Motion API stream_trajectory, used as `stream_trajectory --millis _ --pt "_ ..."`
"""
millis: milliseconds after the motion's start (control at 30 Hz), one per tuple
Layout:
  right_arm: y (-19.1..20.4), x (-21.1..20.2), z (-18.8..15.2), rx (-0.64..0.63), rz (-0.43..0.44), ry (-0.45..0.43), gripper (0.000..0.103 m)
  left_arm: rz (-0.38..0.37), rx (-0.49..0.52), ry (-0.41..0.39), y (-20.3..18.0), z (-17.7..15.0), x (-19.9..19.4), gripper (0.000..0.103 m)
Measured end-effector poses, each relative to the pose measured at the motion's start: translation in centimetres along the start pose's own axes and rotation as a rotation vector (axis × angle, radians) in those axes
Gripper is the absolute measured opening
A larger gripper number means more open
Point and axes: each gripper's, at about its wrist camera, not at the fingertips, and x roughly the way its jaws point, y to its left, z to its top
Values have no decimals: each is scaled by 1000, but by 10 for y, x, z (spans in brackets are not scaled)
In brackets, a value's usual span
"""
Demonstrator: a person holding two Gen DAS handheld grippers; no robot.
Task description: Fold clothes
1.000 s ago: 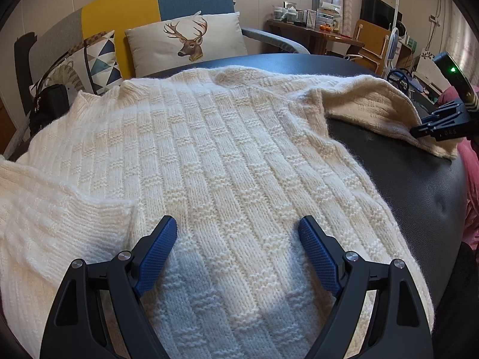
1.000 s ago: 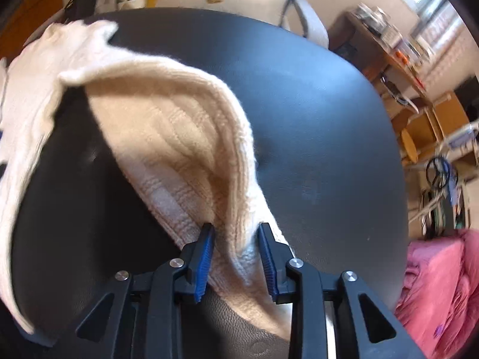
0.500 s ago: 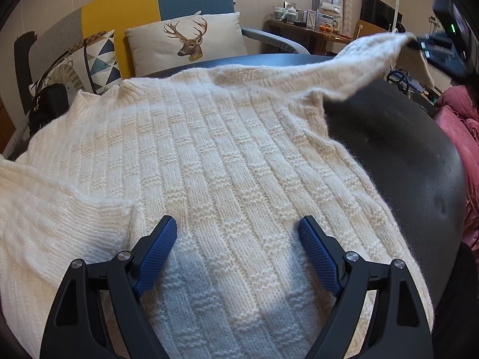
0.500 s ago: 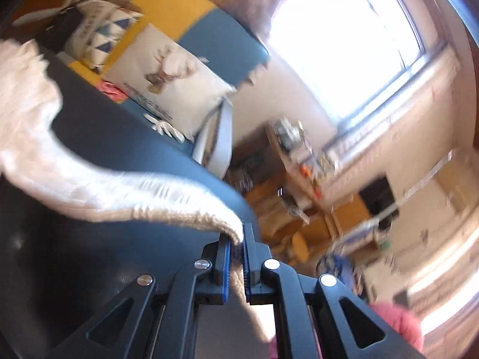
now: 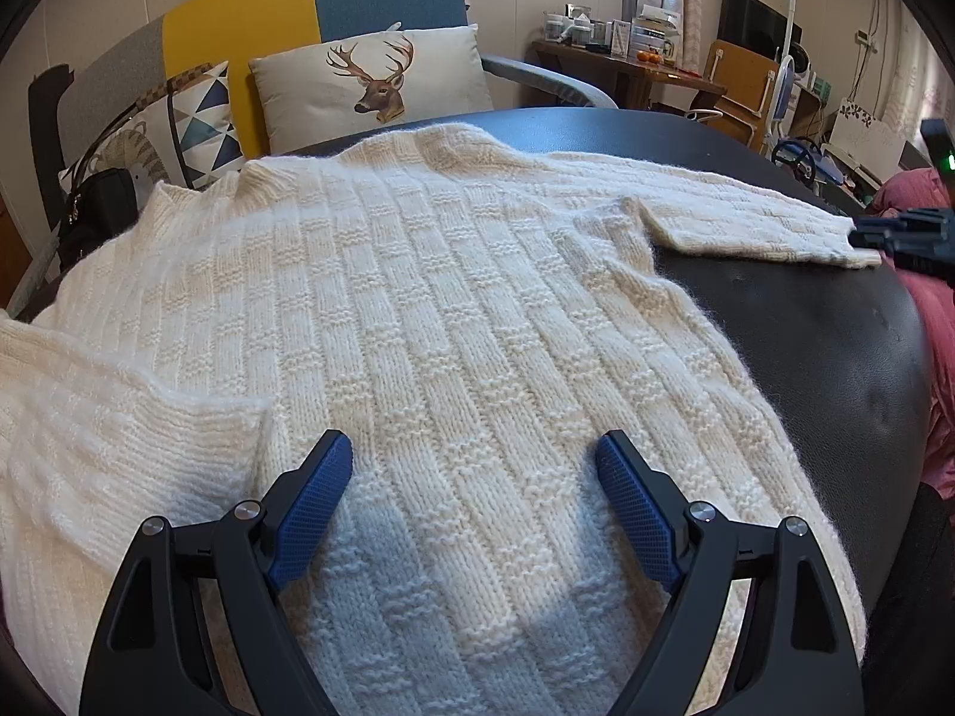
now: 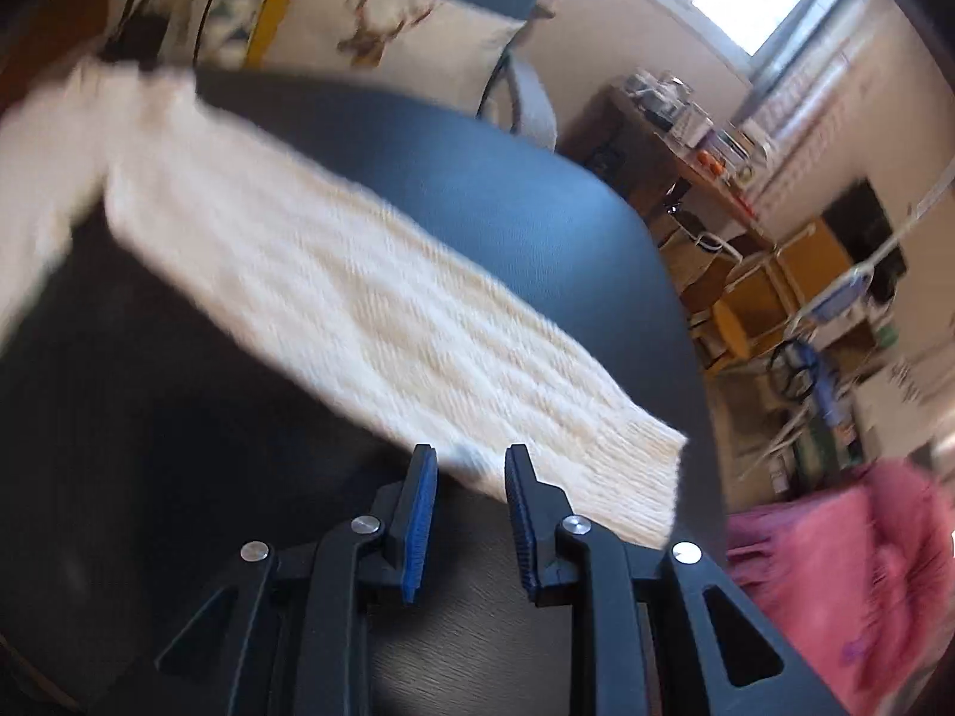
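Right wrist view: right hand-held gripper (image 6: 468, 477) was opening, letting go the cream cable-knit sweater's (image 5: 418, 310) sleeve (image 6: 388, 322), now flat on the black desk (image 6: 507, 203) ahead. Left hand-held gripper (image 5: 474, 465) gaped over the hem. Next, probably: fold sleeve inward.

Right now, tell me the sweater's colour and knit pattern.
Cream sweater, knitted in ribbed columns broken by blocky bands; clearest in the left wrist view.

A cream knitted sweater (image 5: 418, 310) with a ribbed block pattern lies spread flat on the black table (image 5: 823, 346); its right sleeve (image 6: 382, 310) stretches out straight, apparently flat; the cuff lies near the table's edge.
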Motion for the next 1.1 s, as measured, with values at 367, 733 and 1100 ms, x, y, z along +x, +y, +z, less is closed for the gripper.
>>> stream_trajectory --millis 367,733,1100 --pt "14 62 42 273 14 85 25 -3 0 1 1 -1 -1 86" --pt "-32 111 94 304 -42 80 35 -7 -1 2 6 -2 0 87" --pt "57 57 112 251 197 -7 37 -9 -2 0 5 -3 0 87"
